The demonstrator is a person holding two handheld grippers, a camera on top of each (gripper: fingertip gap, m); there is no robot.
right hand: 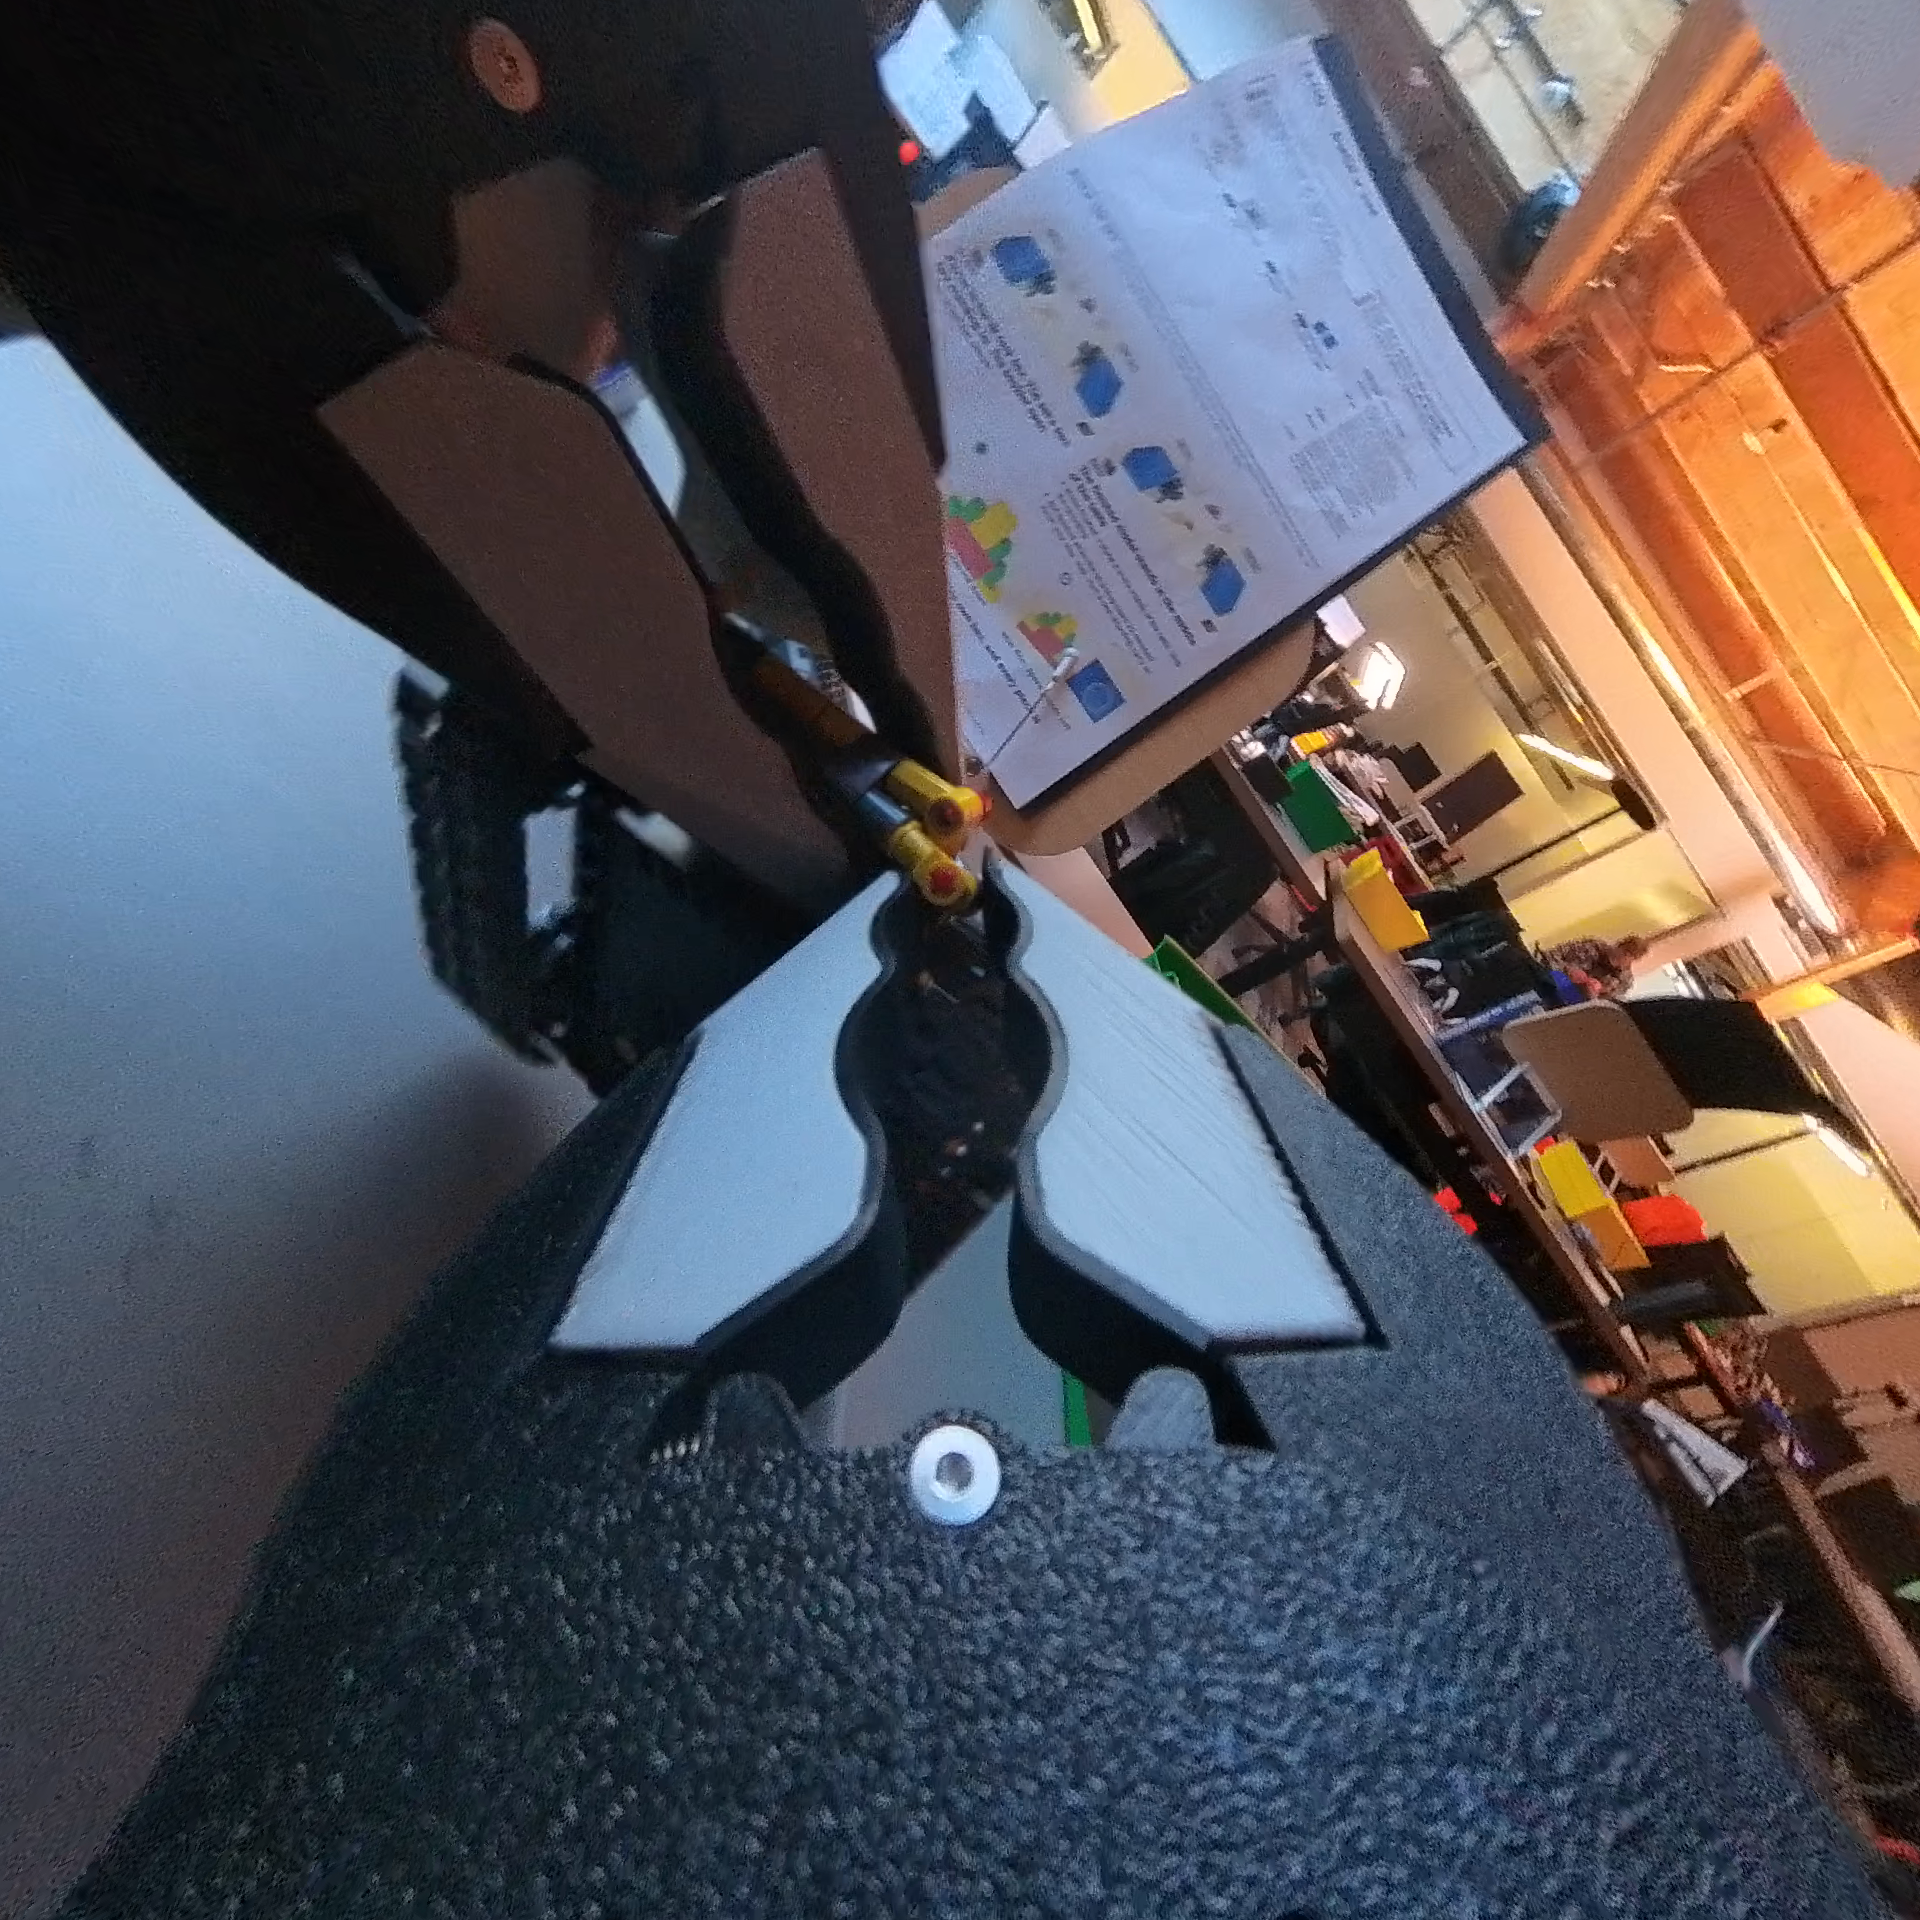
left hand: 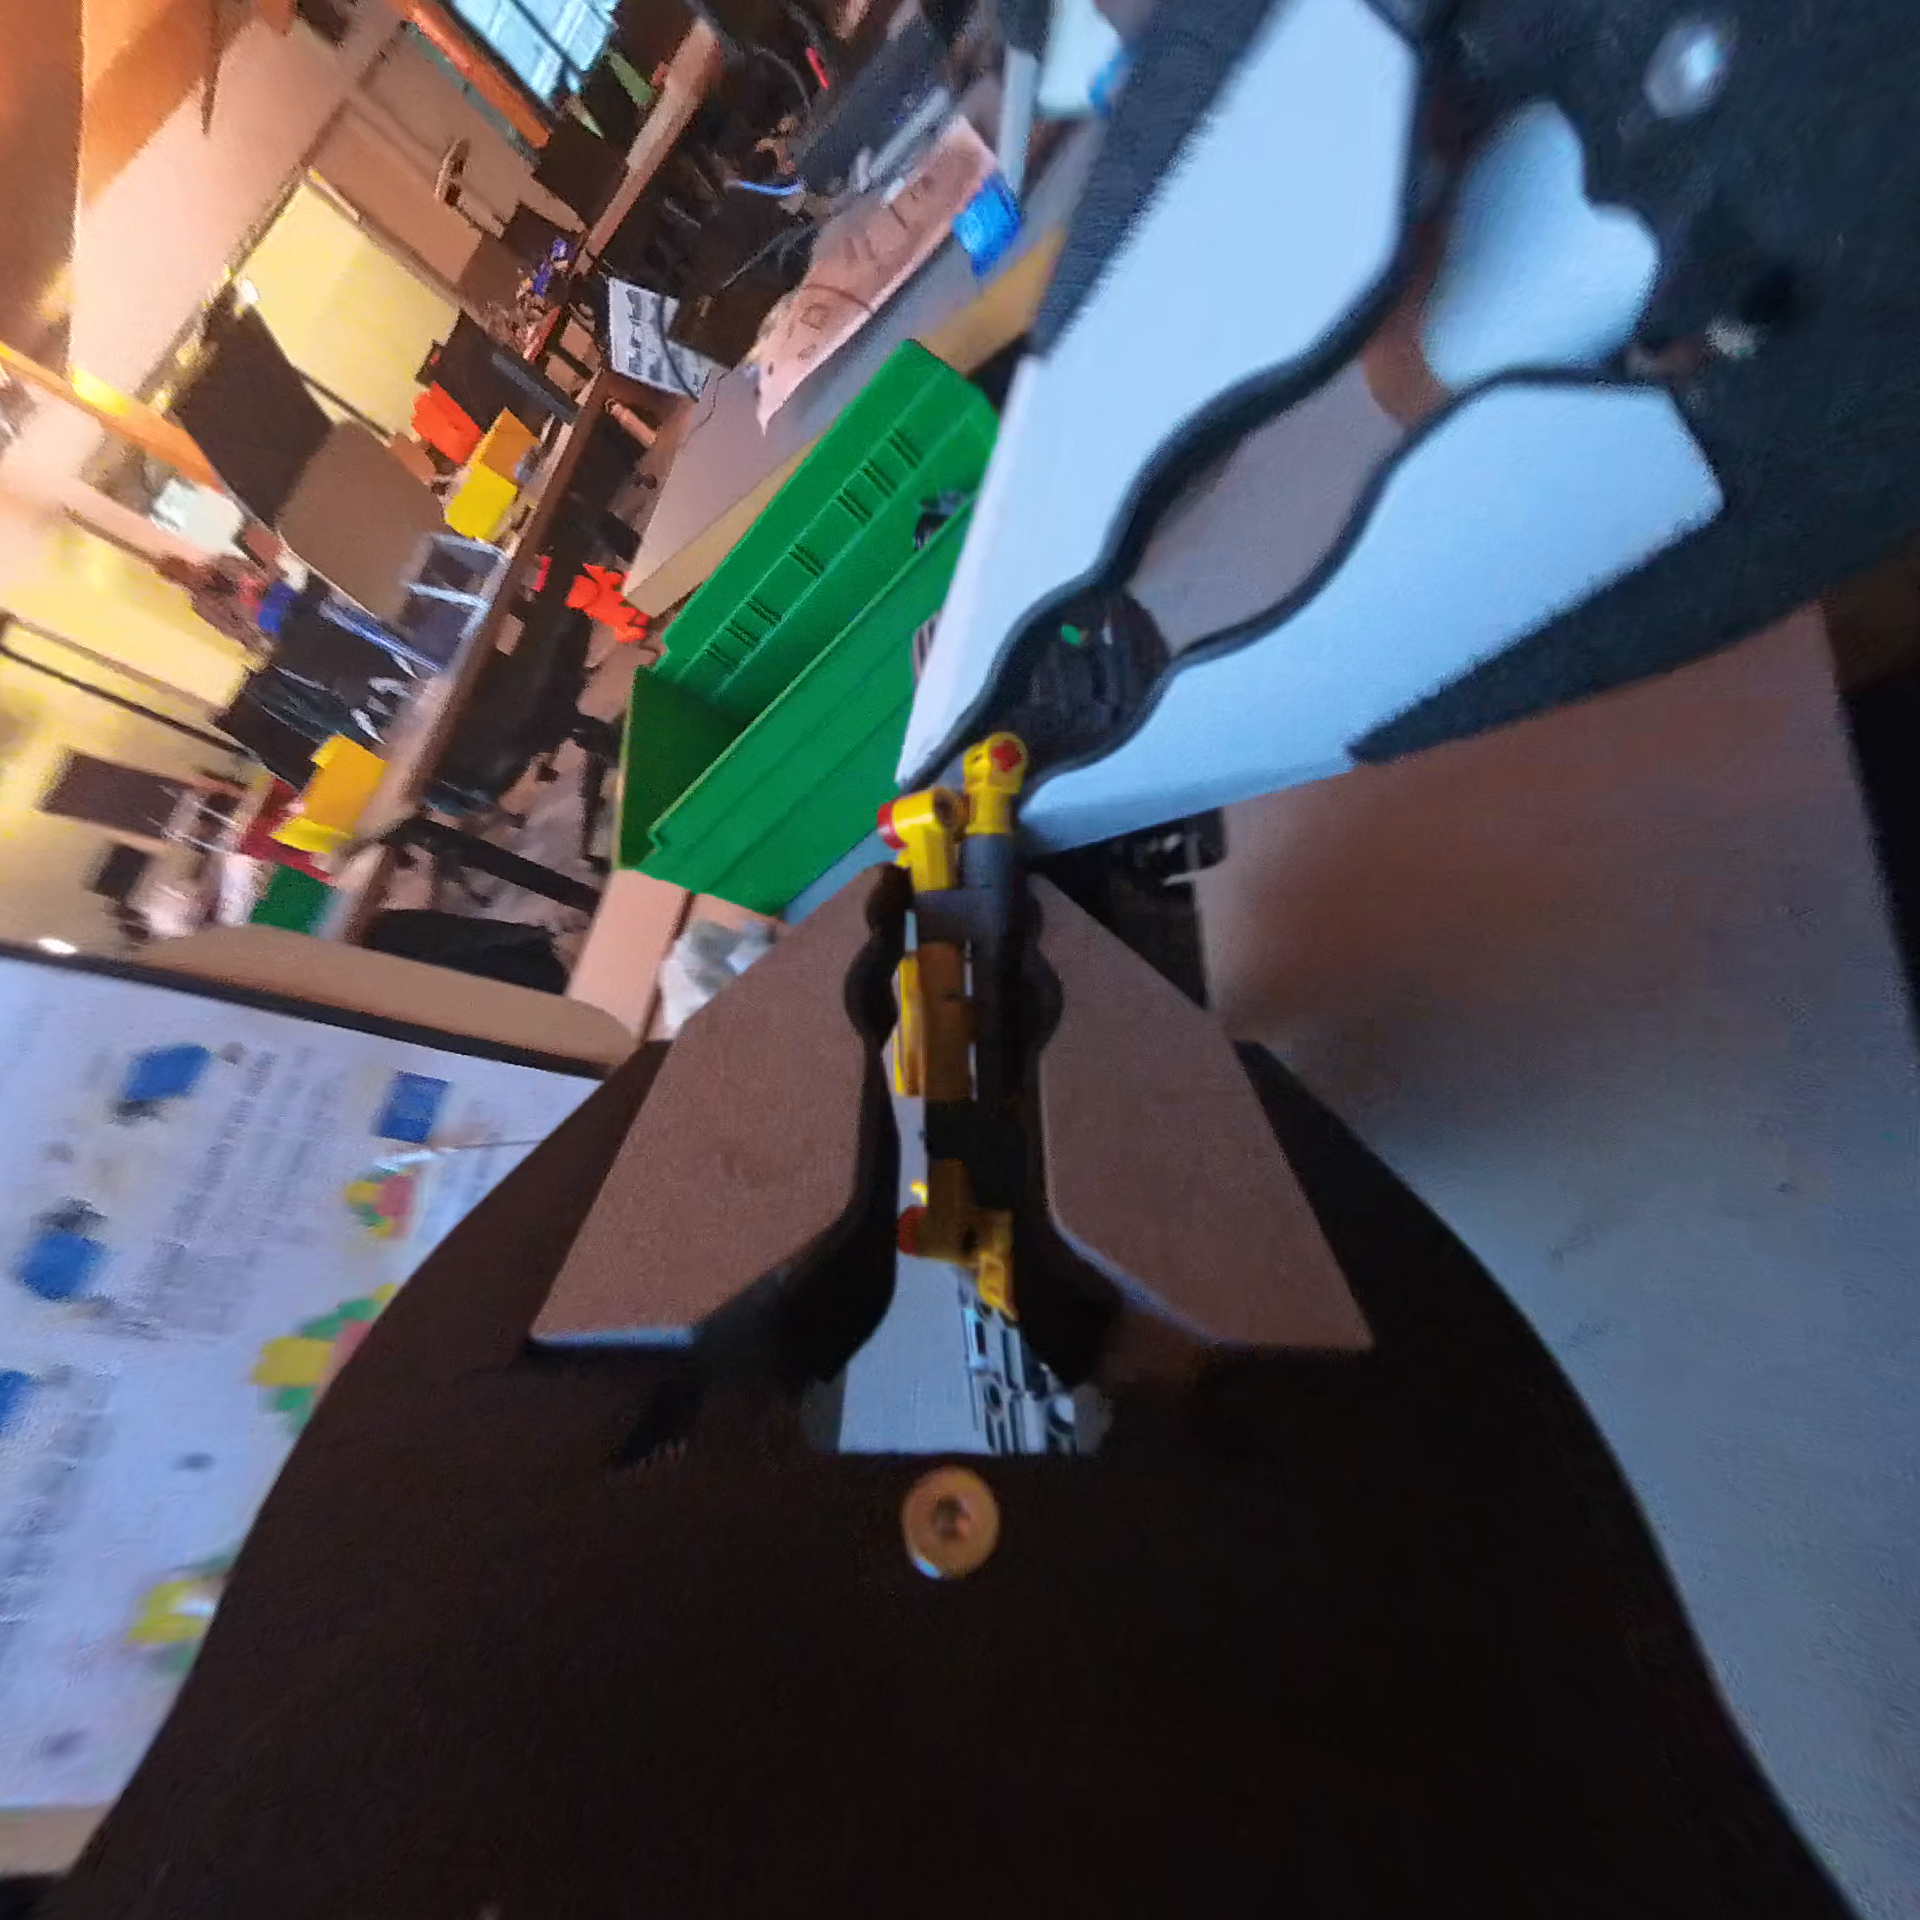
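The left gripper [left hand: 961, 904] has its brown-faced fingers [left hand: 727, 1122] closed tight on a slim toy-brick assembly [left hand: 951, 1039] of yellow, black and grey rods and connectors with red pin ends, held lengthwise in the narrow gap, its yellow tip jutting past the fingertips. The right gripper [right hand: 961, 904], with grey-faced fingers [right hand: 727, 1164], meets that tip head-on; its tips nearly touch one another around a dark studded piece [right hand: 940, 1049], probably a toy tread, though whether they truly clamp it cannot be told. In the right wrist view the assembly's yellow end sits just beyond these tips, held above the pale surface [right hand: 156, 727] near its far edge. The assembly looks light, rigid and smooth, with press-fit joints that could pop apart under twisting; the straight middle section seems the safest place to hold it. Further out stand a green bin [left hand: 790, 665] and a printed instruction sheet [right hand: 1216, 416] on a board.
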